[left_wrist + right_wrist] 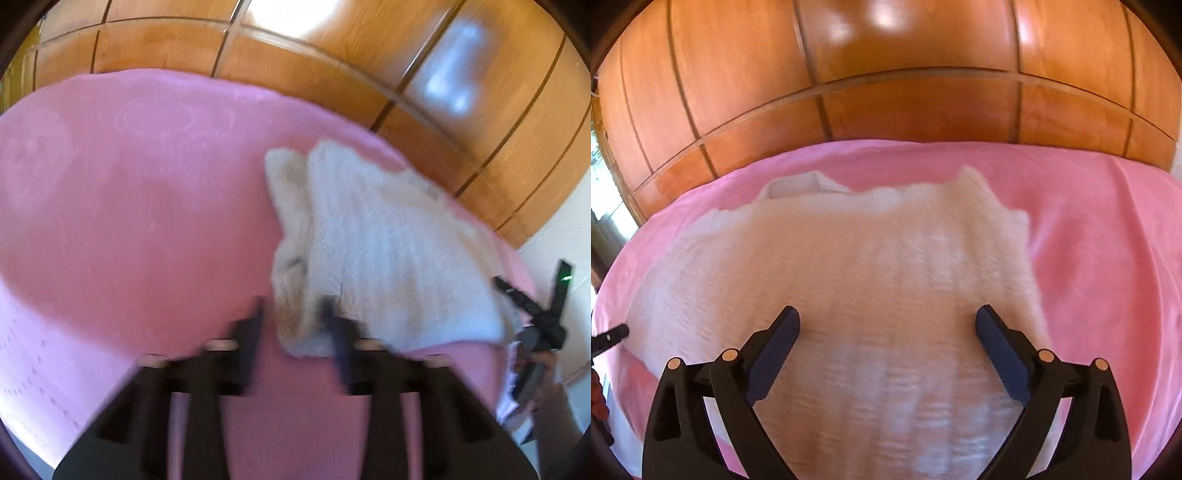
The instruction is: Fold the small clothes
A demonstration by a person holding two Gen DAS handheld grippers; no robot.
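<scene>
Left wrist view, blurred: white fuzzy rib-knit sweater [388, 258] flat on pink cloth-covered bed [129, 203], toward its right edge. Long axis from near edge to far edge, with a cream-toned folded flap along the left side. Black left gripper [295, 306] at the sweater's near-left corner, jaws narrowly apart, gripping nothing.

Right wrist view: sweater [868, 277] broad and soft, ribs running away toward glossy wooden wardrobe [886, 92]. Right gripper [886, 321] over the knit, jaws spread wide, empty.

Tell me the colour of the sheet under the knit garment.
Pink; the sheet shows best in the right wrist view.
</scene>
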